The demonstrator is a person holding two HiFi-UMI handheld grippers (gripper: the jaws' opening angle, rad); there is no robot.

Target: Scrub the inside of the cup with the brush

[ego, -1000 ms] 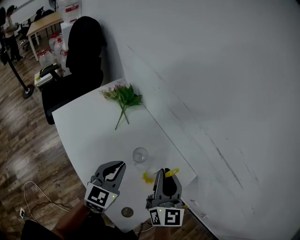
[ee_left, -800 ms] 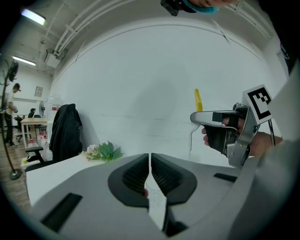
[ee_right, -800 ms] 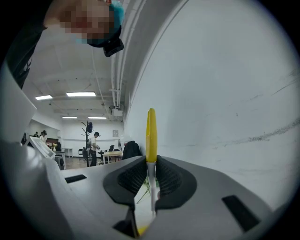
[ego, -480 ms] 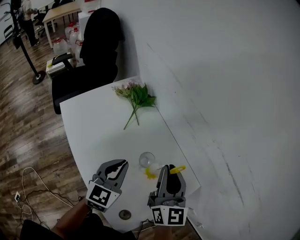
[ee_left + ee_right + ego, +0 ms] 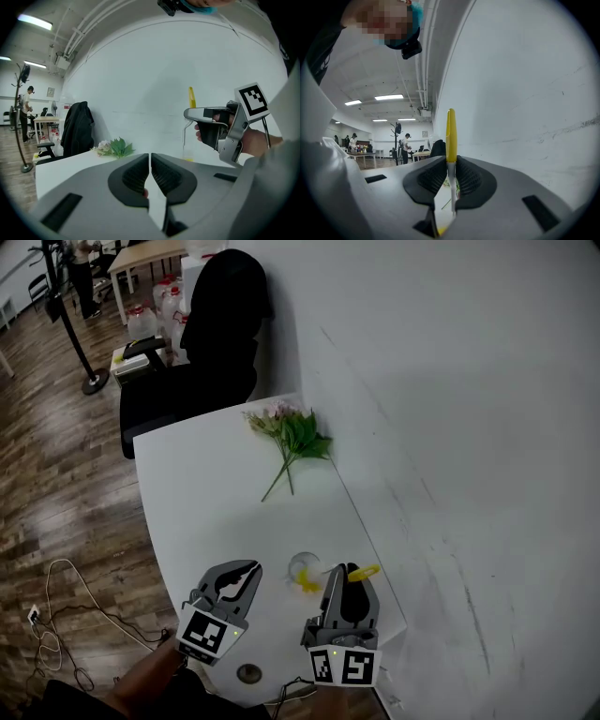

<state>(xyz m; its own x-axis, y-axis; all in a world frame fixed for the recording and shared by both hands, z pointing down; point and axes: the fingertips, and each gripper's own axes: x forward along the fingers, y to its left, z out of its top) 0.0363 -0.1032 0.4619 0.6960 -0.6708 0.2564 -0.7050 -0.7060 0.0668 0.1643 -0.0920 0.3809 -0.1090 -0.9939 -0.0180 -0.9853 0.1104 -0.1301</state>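
Right gripper (image 5: pixel 451 163) has its jaws clamped on the brush (image 5: pixel 451 136): thin pale stem pinched betw. them, yellow handle sticking up above. From overhead, the brush's yellow bristle end sits at the cup (image 5: pixel 302 566), a clear glass standing upright on the white tabletop (image 5: pixel 206 493), close to the wall-side edge & just ahead of the right gripper. Bristles look to be down inside it, near the bottom, tho the glass is small & hard to read.

Left gripper (image 5: pixel 249 568) hovers just left of the cup, apart from it. Its jaws are drawn together w/ only a sliver of gap, nothing betw. them.

Further along the tabletop lies a bunch of flowers (image 5: pixel 292 434), green leaves & pale blooms, well apart from the cup. A small round disc (image 5: pixel 248 672) lies by the near edge. At the far end stands a chair w/ a dark jacket (image 5: pixel 225 315) draped over it.
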